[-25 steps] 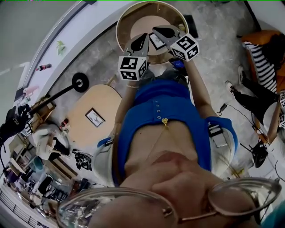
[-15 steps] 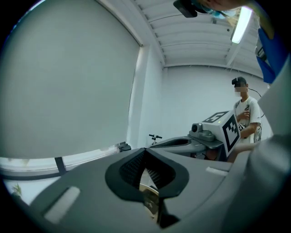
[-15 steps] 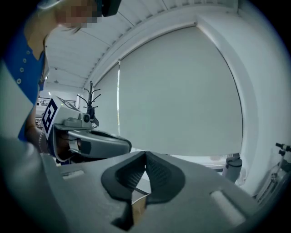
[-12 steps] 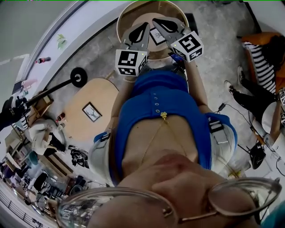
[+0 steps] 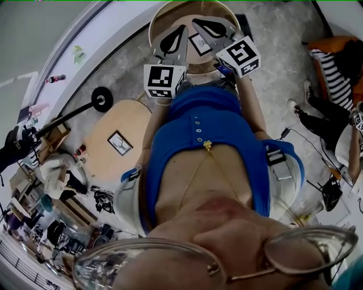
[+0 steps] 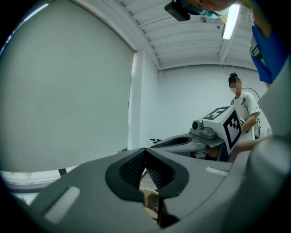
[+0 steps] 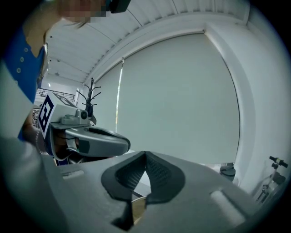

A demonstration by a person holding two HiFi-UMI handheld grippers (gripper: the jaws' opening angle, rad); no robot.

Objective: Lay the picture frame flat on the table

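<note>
A small black-edged picture frame [image 5: 199, 44] lies on the round wooden table [image 5: 227, 17] at the top of the head view. My two grippers hang above it, side by side. The left gripper [image 5: 182, 29] is just left of the frame, and the right gripper [image 5: 197, 23] reaches over the frame's far side. Neither touches it. In the left gripper view the left gripper [image 6: 145, 152] has its jaws closed tip to tip with nothing between them. The right gripper [image 7: 145, 156] looks the same in its own view, shut and empty. Both point almost level toward a pale wall.
A second round wooden table [image 5: 102, 158] with another small frame [image 5: 120, 144] stands at the left, near a black stand base [image 5: 101, 101]. A seated person [image 5: 334, 73] is at the right. Cluttered shelves [image 5: 45, 215] fill the lower left.
Both grippers have risen and shifted toward the top of the head view, each rolling a little. The frame on the table stays where it was.
</note>
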